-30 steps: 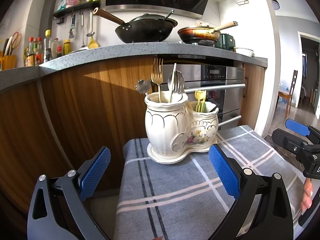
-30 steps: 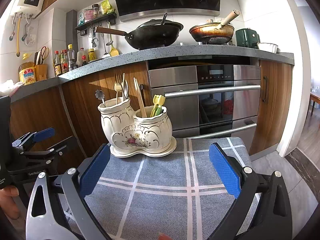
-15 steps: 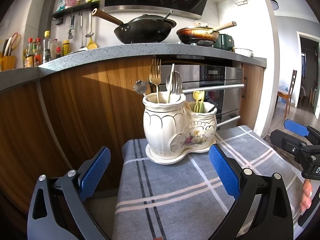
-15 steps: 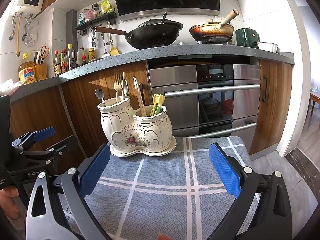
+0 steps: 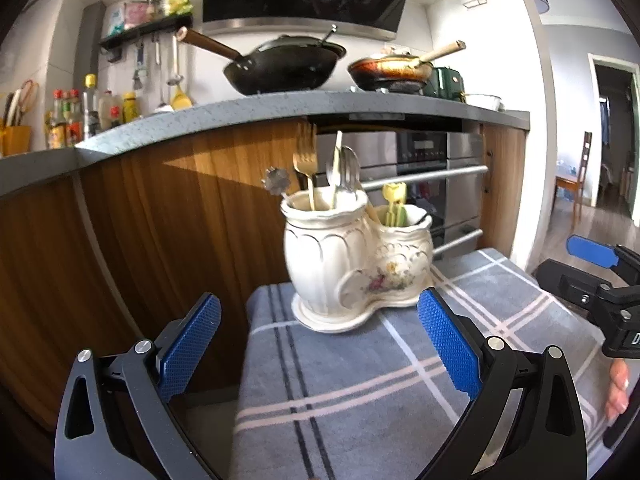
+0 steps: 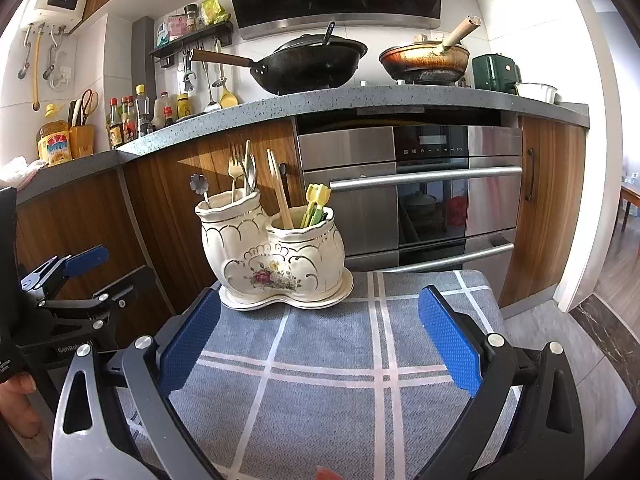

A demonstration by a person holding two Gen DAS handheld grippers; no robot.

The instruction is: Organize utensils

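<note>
My left gripper [image 5: 318, 344]: jaws spread wide, empty, touching nothing. My right gripper [image 6: 320, 342]: jaws spread wide, empty. Between and ahead of both: bare checked cloth [image 6: 328, 384], open room. Utensil holder [image 6: 274, 256]: cream, two pots, upright at the cloth's far edge, holding fork [image 5: 305, 160], spoon [image 5: 349, 172], chopsticks [image 6: 279, 188]. Beyond: wooden cabinet front [image 5: 160, 216], close behind the holder.

Cream floral holder [image 6: 276, 256] (gilt scrollwork), grey white-checked cloth [image 6: 320, 380], gold fork [image 5: 305, 160], blue pads [image 6: 450, 336]
</note>
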